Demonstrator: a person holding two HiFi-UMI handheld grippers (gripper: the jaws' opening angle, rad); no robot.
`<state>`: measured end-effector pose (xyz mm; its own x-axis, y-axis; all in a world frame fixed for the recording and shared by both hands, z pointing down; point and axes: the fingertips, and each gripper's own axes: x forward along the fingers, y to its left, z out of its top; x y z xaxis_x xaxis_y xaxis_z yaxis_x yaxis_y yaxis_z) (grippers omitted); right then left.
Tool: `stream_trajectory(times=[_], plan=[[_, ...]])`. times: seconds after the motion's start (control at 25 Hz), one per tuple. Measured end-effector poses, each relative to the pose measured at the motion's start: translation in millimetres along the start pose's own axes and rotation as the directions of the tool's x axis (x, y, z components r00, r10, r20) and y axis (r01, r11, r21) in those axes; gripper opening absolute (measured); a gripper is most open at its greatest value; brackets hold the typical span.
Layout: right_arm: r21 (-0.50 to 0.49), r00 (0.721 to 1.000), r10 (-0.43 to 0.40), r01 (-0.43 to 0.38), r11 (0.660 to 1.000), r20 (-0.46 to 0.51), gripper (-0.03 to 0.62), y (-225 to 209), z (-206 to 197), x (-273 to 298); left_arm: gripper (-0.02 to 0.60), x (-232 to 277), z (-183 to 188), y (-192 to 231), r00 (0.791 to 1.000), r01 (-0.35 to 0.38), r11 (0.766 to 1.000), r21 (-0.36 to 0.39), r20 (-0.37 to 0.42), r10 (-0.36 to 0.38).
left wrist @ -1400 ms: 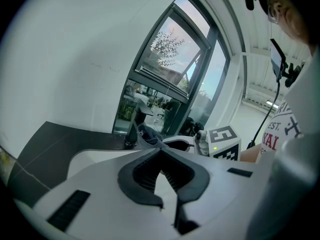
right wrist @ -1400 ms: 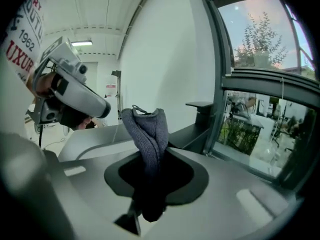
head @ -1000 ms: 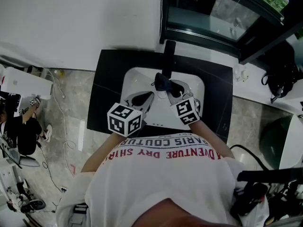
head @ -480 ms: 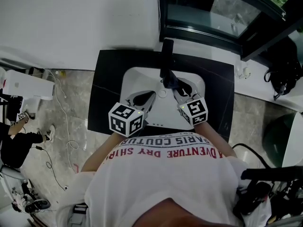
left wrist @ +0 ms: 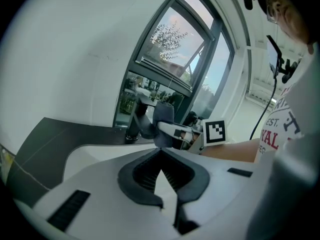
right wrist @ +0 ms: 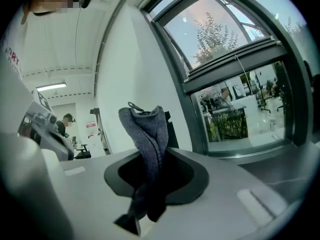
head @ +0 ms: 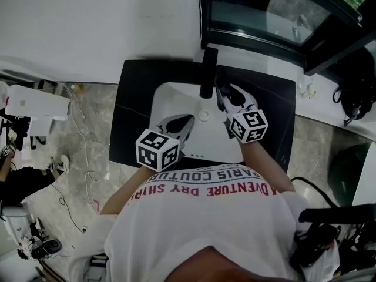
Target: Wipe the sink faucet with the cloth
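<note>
- Faucet stands upright at the back edge of the counter, just left of the right tool, which is clamped on the cloth.
- Left tool is closed, empty and farther off.

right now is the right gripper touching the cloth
Touching. The right gripper view shows the right gripper shut on the grey cloth, which is pinched between its jaws and sticks up past them.

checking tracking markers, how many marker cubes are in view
2: one cube on the left gripper at the sink front, another cube on the right gripper near the faucet. None look hidden.
</note>
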<state>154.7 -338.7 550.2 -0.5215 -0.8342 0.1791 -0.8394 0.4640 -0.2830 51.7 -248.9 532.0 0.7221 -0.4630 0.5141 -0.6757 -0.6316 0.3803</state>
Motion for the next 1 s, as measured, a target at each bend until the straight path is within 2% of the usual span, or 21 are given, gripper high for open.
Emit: stream_trajectory(times=[0.2,0.56,0.72,0.88,1.0], plan=[[0.069,1.0,0.0,-0.002,0.998,0.028,0.08,-24.3,27.2,23.7,0.002,3.6,-2.2,1.0,1.0,0.003,1.0,-0.005,0.0,-0.003],[0.138,0.996,0.042,-0.052,0.989,0.075,0.079,-26.4,66.1,36.6,0.002,2.6,-1.3,5.6,1.0,0.0,1.0,-0.013,0.013,0.0],[0.18,0.999,0.035,-0.041,0.983,0.035,0.079,-37.2,56.8,48.6,0.001,0.4,-2.0,12.2,1.0,-0.015,0.999,-0.029,0.021,0.015],[0.298,0.999,0.039,-0.034,0.954,-0.012,0.078,-50.0,30.8,62.7,0.001,1.5,-8.4,15.1,1.0,-0.024,0.998,-0.049,0.015,0.025],[0.329,0.996,0.021,0.009,0.944,-0.087,0.078,-62.2,5.9,71.3,0.002,4.8,-12.5,17.0,1.0,-0.029,0.998,-0.059,0.01,0.03]])
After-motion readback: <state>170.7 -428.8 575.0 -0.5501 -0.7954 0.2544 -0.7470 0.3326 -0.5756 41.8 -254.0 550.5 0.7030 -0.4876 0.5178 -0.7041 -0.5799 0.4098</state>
